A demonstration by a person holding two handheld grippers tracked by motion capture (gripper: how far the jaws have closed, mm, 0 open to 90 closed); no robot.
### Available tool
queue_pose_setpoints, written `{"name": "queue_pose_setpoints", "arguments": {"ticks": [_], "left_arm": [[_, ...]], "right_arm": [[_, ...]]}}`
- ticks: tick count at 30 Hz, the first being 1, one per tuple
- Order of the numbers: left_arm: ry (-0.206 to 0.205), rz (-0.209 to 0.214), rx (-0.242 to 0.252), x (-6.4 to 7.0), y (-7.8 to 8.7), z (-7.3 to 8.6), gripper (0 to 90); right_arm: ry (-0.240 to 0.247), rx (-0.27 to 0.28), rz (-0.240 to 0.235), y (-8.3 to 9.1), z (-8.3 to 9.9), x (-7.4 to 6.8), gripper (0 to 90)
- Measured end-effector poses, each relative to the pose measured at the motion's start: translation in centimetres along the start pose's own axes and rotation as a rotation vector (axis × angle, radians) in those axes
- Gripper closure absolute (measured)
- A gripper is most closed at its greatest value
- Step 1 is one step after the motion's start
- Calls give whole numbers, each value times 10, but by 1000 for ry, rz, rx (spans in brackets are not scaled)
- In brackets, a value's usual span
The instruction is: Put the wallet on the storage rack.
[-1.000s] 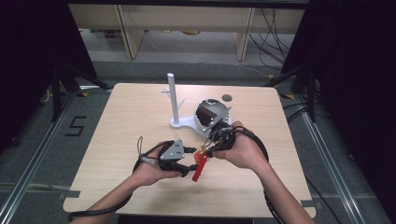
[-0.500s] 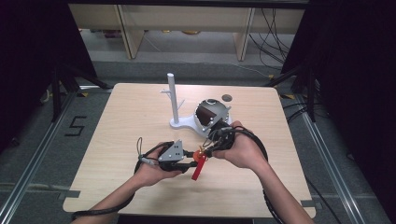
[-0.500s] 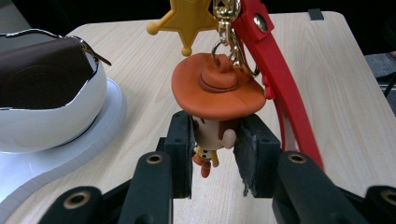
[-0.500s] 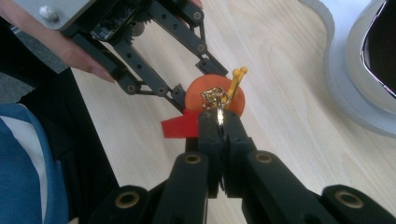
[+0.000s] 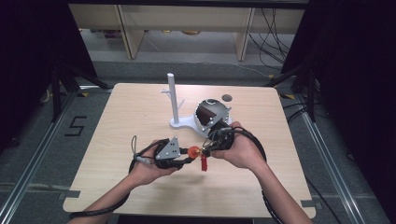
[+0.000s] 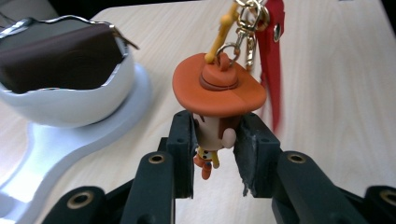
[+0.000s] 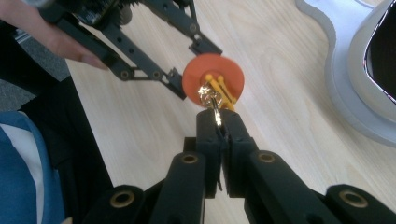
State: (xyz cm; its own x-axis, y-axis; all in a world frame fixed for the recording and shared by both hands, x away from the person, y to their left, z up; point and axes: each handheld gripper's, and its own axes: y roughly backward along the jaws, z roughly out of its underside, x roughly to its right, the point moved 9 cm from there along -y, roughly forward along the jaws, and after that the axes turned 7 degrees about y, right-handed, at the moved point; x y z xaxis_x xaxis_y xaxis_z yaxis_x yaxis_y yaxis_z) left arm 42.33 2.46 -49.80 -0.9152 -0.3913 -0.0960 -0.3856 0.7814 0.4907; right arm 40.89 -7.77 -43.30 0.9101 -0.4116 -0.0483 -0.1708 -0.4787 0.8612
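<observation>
A person sits at a light wood table point(image 5: 140, 107) w/ a two-jaw gripper in each hand, both meeting over the table's near-centre. The left gripper point(image 6: 215, 142) pinches a small cowboy figure keychain point(image 6: 215, 100) by its head, jaws pressed against both sides just under the wide orange hat; the figure's tiny body hangs down btwn the jaws. In the high view the left gripper point(image 5: 184, 156) points right, the orange hat point(image 5: 192, 151) showing at its tip. The right gripper point(image 7: 218, 122) has its jaws closed tight on the gold clasp point(image 7: 211, 95) at the top of the hat; in the high view it point(image 5: 205, 149) comes in from the right, tip to tip w/ the left one. A red strap point(image 5: 204, 162) dangles from the clasp, just above the table. Behind the hands, near the right gripper, stands a white stand point(image 5: 173, 100) w/ an upright post, and a white egg-shaped bowl point(image 5: 211, 114) w/ a jagged rim and dark inside rests on its base. A small dark disc point(image 5: 227, 98) lies farther back.
</observation>
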Motion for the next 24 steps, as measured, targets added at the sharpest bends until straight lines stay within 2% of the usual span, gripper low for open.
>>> {"name": "queue_pose_setpoints", "arguments": {"ticks": [1, 2, 4, 6, 7, 8, 9, 10, 13, 14, 15, 17, 20, 24], "left_arm": [[-5, -6, -2, -2, 2, -1, 681], [-12, -22, -8, -5, 5, -2, 681], [-20, -37, -12, -10, 9, -4, 681], [-43, -77, -29, -16, 14, -4, 681], [-71, -88, -57, -20, 18, -3, 682], [-67, -102, -49, -22, 19, -4, 682], [-91, -122, -72, -26, 24, -3, 682], [-97, -132, -80, -29, 26, -3, 682], [-109, -164, -94, -40, 36, -5, 682], [-113, -175, -95, -44, 39, -7, 681], [-114, -188, -96, -48, 42, -8, 681], [-115, -210, -100, -57, 49, -10, 681], [-120, -243, -118, -70, 59, -12, 681], [-134, -273, -158, -87, 69, -12, 681]], "right_arm": [[-13, -5, -5, 0, 0, -1, 863], [-1, 8, -2, -1, -1, 0, 846], [-11, 20, 1, -2, -1, 0, 788], [-12, 52, 10, -1, -4, 2, 751], [-19, 69, 12, -1, -5, 2, 723], [-25, 87, 17, 0, -6, 2, 691], [-17, 128, 33, 0, -8, 5, 664], [-39, 147, 35, 2, -8, 6, 644], [-60, 210, 55, 3, -5, 11, 620], [-92, 218, 47, 3, -1, 11, 612], [-84, 222, 53, 2, 3, 14, 606], [-119, 228, 54, -1, 13, 17, 599], [-144, 252, 79, -9, 27, 25, 584], [-206, 265, 109, -23, 48, 34, 573]]}}
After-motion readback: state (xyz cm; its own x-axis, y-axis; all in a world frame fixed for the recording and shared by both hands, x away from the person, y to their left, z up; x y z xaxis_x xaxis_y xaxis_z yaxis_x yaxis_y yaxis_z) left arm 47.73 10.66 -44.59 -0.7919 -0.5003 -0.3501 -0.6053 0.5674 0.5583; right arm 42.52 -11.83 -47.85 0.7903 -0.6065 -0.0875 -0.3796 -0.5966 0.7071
